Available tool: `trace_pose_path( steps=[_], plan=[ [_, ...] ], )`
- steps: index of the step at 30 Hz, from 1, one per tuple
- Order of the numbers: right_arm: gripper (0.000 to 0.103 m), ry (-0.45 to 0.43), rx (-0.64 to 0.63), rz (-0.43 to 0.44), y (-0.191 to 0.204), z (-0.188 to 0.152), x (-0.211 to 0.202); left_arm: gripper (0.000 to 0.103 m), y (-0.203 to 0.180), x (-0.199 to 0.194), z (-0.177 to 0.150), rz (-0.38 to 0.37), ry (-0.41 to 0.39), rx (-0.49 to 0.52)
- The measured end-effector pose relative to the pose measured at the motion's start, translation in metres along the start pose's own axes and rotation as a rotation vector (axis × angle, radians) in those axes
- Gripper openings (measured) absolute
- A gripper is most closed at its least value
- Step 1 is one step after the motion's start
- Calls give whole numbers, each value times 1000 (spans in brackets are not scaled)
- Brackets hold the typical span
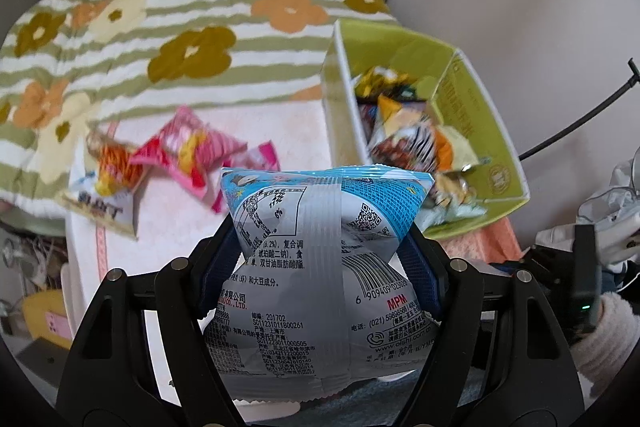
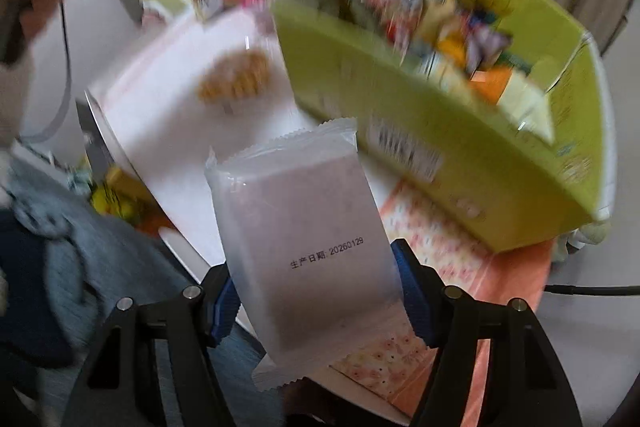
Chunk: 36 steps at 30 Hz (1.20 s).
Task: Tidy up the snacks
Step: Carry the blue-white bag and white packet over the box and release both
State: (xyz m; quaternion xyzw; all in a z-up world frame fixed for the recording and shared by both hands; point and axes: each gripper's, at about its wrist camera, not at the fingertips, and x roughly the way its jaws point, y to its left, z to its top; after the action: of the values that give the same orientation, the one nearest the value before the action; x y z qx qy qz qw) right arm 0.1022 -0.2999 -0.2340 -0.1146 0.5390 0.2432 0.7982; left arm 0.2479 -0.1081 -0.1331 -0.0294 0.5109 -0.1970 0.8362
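Right now both tongs are loaded. Left gripper (image 1: 320, 247) pinches a blue-and-silver snack bag (image 1: 312, 267) at its waist, blue pads pressed into both sides so the pack bulges above & below. Right gripper (image 2: 316, 291) is clamped on a frosted white packet (image 2: 304, 247) w/ a printed date, pads on its long edges, packet tilted, top edge leaning toward the box.

Green box (image 1: 496, 147) sits at the far right corner of the white table (image 1: 280, 131), already heaped w/ mixed wrappers; in the right wrist view its near wall (image 2: 400, 115) stands just behind the white packet. Box top is open, no lid or flap across it.

Loose snacks lie toward the table's left edge: pink pack (image 1: 188, 147), small pink wrapper (image 1: 260, 157) beside it, orange-striped pack (image 1: 114, 167) overlapping a white pack at the edge. A brown waffle-like snack (image 2: 236, 79) lies mid-table in the right view, blurred. Bare strip of table runs between these & the box wall. Floral striped blanket (image 1: 160, 35) borders the far edge; peach patterned cloth (image 2: 440, 259) lies under the box at the right side.
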Motion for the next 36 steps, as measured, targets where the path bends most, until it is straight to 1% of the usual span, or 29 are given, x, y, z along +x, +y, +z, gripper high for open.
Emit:
trace_pose_path(
  steps=[2, 3, 6, 9, 11, 14, 17, 21, 26, 29, 30, 31, 36],
  plan=[
    [65, -54, 35, -4, -1, 8, -26, 73, -11, -3, 12, -2, -22, 18],
    [65, -75, 53, -7, -9, 15, -35, 73, -17, -4, 19, -4, -33, 27],
    [65, -119, 94, -48, -17, 28, -55, 73, -35, -1, 35, -13, -55, 49],
    [65, -169, 134, -82, -50, 40, -77, 73, -53, 4, 53, -22, -69, 57],
    [65, -202, 161, -112, -66, 56, -89, 73, -67, 11, 67, -27, -76, 65],
    [65, -250, 218, -116, -89, 72, -92, 73, -81, 23, 84, -20, -82, 81],
    [65, -273, 274, -141, -107, 93, -93, 73, -94, 42, 103, -26, -65, 97],
    [65, -293, 356, -144, -134, 109, -91, 73, -109, 68, 121, -11, -46, 150],
    [65, -263, 422, -162, -163, 122, -82, 73, -120, 106, 140, 1, -9, 199],
    [65, -256, 448, -157, -176, 127, -73, 78, -126, 125, 148, 23, 2, 233],
    [65, -254, 456, -158, -180, 129, -71, 86, -127, 130, 150, 39, 9, 244],
    [65, -254, 461, -158, -182, 129, -70, 92, -129, 138, 151, 72, 18, 260],
    [65, -240, 504, -156, -191, 130, -62, 93, -128, 150, 149, 76, 41, 281]
  ],
)
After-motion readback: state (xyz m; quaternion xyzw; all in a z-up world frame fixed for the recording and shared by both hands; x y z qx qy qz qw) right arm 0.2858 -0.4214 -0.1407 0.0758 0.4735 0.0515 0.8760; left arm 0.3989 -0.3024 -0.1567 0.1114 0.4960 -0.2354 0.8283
